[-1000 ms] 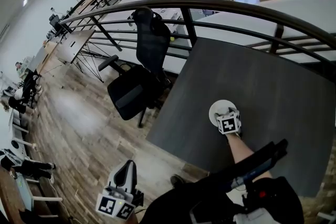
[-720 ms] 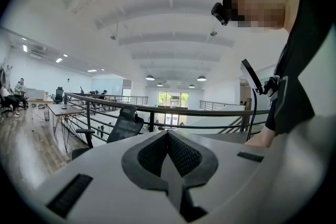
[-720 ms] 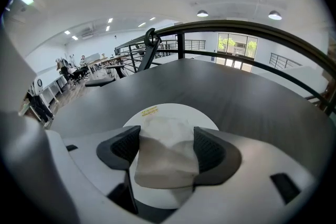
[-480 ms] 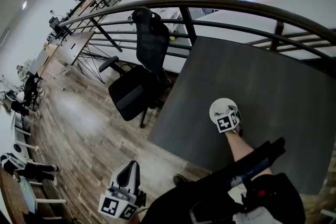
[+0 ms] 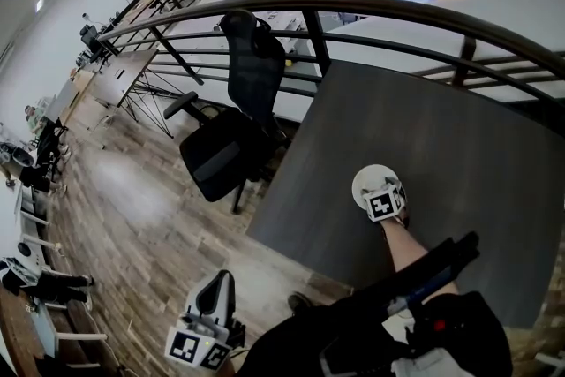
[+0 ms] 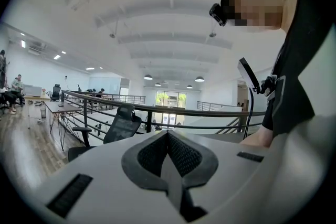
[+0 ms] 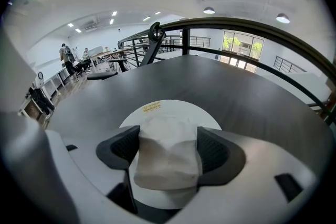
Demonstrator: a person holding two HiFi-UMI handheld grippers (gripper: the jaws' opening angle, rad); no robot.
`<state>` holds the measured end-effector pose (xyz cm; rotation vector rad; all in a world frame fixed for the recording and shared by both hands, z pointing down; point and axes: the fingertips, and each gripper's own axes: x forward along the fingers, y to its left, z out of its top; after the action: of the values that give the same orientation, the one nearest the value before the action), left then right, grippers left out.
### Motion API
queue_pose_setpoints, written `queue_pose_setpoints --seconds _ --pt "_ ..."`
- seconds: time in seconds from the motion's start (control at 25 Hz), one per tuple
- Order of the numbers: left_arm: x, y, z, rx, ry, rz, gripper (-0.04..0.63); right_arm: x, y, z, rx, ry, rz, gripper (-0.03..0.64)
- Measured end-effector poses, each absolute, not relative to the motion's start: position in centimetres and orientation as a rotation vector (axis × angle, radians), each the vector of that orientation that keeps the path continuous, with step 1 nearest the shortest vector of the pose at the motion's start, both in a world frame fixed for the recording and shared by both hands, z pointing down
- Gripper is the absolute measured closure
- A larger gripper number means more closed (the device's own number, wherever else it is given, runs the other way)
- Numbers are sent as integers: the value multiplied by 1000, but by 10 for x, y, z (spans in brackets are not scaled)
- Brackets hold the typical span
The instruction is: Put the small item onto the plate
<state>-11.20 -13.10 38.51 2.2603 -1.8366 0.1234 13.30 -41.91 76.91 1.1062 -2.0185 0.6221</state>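
Observation:
A round white plate [image 5: 366, 179] lies near the front left edge of the dark grey table [image 5: 459, 128]. My right gripper [image 5: 385, 200] hovers over the plate's near side, its marker cube hiding the jaws in the head view. In the right gripper view the plate [image 7: 170, 109] lies just beyond the jaws. The right gripper [image 7: 169, 145] is shut on a small white packet [image 7: 167, 157], with a pad pressing each side. My left gripper [image 5: 214, 282] hangs low beside the person, off the table and above the wooden floor. Its jaws are shut and empty in the left gripper view [image 6: 169, 150].
A black office chair [image 5: 234, 124] stands against the table's left edge. A dark curved railing [image 5: 353, 9] runs behind the table. Desks and people are on the floor far below at the left. The person's forearm [image 5: 406, 247] reaches in from the near edge.
The right gripper has wobbled slightly over the plate's near side with the packet still in it. The left gripper has stayed where it was.

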Motion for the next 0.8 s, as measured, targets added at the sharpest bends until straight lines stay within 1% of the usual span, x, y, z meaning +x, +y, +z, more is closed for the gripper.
queue_pose_setpoints --seconds 0.04,0.08,0.16,0.48,0.68,0.8 --pt "-113 -131 385 2261 -1835 121 592 131 -419 769 1103 -2027 632 280" --pt "-113 -132 386 2261 -1832 121 592 129 -419 769 1100 -2037 641 243" --pt "-115 -134 388 2260 -1826 124 592 124 -421 768 1095 -2057 649 229" --pt "-114 -142 390 2308 -1780 124 592 117 -429 733 1160 -2134 574 229" --pt "-115 -154 398 2364 -1720 135 592 107 -421 700 1228 -2246 619 229" --pt "-115 -163 407 2412 -1666 130 592 104 -422 680 1278 -2301 590 234"
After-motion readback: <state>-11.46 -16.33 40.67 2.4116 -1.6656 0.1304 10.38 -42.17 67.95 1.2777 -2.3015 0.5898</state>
